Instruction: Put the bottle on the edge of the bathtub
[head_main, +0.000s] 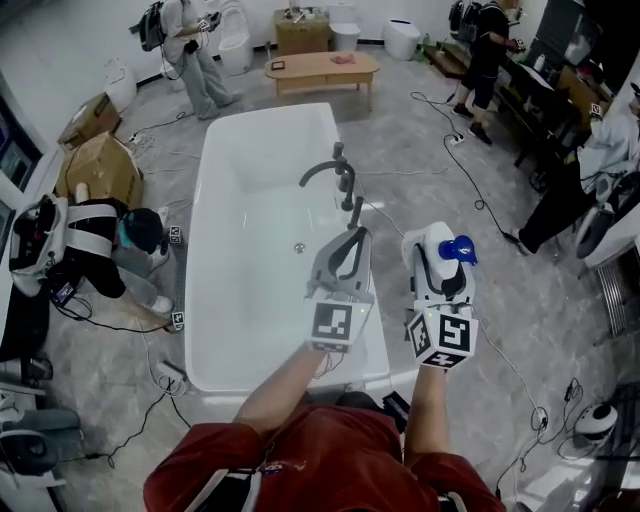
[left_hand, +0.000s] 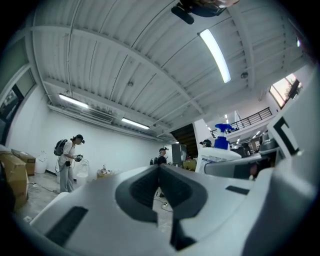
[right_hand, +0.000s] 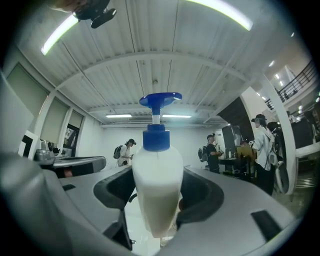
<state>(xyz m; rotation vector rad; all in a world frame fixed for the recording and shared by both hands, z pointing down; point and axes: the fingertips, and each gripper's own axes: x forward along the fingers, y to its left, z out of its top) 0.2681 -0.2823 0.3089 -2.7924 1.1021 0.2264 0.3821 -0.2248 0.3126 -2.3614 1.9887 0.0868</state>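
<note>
A white pump bottle with a blue nozzle (head_main: 447, 252) (right_hand: 156, 185) stands upright between the jaws of my right gripper (head_main: 436, 262), which is shut on its body. It hangs just right of the white bathtub's near right rim (head_main: 378, 345). My left gripper (head_main: 350, 245) is shut with nothing in it, its tips meeting over the tub's right edge below the dark faucet (head_main: 338, 172). From the left gripper view the bottle (left_hand: 219, 151) shows at the right, beside the closed jaws (left_hand: 159, 167).
A wooden table (head_main: 322, 68) stands beyond the tub's far end. People (head_main: 190, 50) stand around the room and one crouches left of the tub (head_main: 105, 245). Cardboard boxes (head_main: 98, 165) sit at the left. Cables (head_main: 470, 190) run across the floor on the right.
</note>
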